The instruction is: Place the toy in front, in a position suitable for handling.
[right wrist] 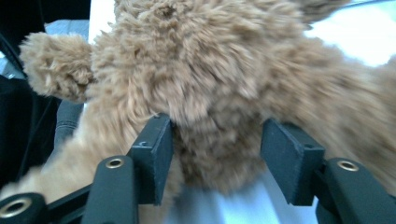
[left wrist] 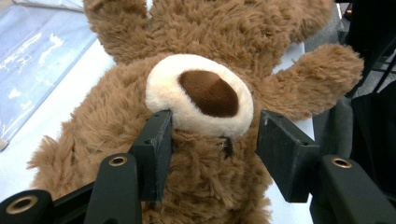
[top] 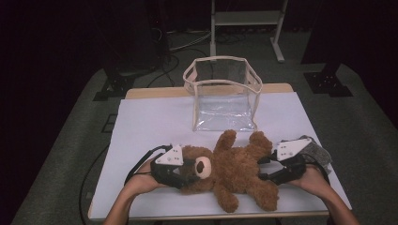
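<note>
Teddy bear point(top: 232, 171) lies on its back across the near part of the white tabletop point(top: 155, 122), head toward the left gripper point(top: 187, 172), legs toward the right gripper point(top: 265, 168). The left fingers point(left wrist: 156, 149) stand partly open either side of the bear's head below the muzzle; one touches the fur, the other stands clear. The right fingers point(right wrist: 154, 154) straddle the bear's lower body, also partly open, without squeezing. A clear bag point(top: 223, 93) stands behind the bear.
</note>
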A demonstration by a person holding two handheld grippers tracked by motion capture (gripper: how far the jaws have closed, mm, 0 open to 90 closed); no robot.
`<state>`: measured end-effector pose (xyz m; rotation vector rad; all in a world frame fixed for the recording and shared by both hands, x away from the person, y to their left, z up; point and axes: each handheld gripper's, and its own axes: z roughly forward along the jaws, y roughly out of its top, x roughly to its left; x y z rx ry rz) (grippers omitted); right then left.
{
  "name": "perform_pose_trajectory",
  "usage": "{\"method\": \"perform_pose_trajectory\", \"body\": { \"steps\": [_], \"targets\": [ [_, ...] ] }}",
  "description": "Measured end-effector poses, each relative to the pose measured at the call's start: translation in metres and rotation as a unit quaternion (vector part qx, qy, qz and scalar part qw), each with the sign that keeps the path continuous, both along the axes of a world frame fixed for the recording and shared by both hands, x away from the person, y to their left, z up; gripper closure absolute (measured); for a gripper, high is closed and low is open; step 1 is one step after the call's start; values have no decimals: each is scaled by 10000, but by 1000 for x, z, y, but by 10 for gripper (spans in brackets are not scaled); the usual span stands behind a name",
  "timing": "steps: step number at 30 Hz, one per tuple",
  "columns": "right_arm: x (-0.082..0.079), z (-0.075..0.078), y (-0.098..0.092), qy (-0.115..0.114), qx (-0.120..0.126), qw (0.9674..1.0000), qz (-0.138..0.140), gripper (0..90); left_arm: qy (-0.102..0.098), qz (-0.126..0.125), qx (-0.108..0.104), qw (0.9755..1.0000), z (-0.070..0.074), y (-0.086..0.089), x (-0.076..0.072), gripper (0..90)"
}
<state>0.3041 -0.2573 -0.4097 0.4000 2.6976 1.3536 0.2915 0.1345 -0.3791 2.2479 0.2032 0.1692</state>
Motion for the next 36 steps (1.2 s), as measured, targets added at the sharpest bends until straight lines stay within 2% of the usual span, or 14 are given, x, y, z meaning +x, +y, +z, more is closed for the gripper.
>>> {"method": "perform_pose_trajectory", "body": {
  "steps": [2, 5, 9, 12, 17, 21, 23, 26, 31, 33, 36],
  "targets": [
    [-4, 3, -14, -85, -8, 9998, -189, 402, -30, 9, 25, 10000, 0, -1, 0, 442],
    [-6, 7, -44, -141, -93, 9979, -628, 389, -21, -12, 33, 10000, 1, -1, 0, 433],
    [-3, 9, -86, -140, -150, 9915, -1285, 383, -46, -34, 49, 10000, 1, -2, 0, 424],
    [3, 5, -107, -113, -315, 9859, -1640, 383, -69, -44, 69, 9999, 1, -3, 0, 419],
    [19, -10, -122, 93, -367, 9796, -1971, 371, -93, -89, 75, 9999, 1, -2, -1, 419],
    [30, -31, -122, 245, -591, 9748, -2135, 367, -128, -101, 31, 9999, 0, -1, -1, 415],
    [33, -42, -121, 316, -701, 9721, -2214, 398, -134, -126, 12, 9998, -1, -1, 0, 403],
    [33, -45, -123, 252, -571, 9721, -2261, 513, -125, -151, -22, 9998, -1, -2, 1, 375],
    [32, -46, -127, 241, -459, 9731, -2246, 722, -334, -95, -27, 9994, 6, -6, 7, 277],
    [32, -45, -126, 210, -485, 9735, -2225, 761, -395, -130, -49, 9991, 6, -8, 9, 264],
    [30, -41, -125, 147, -526, 9748, -2162, 792, -499, -121, 28, 9987, 7, -11, 15, 243]
  ]
}}
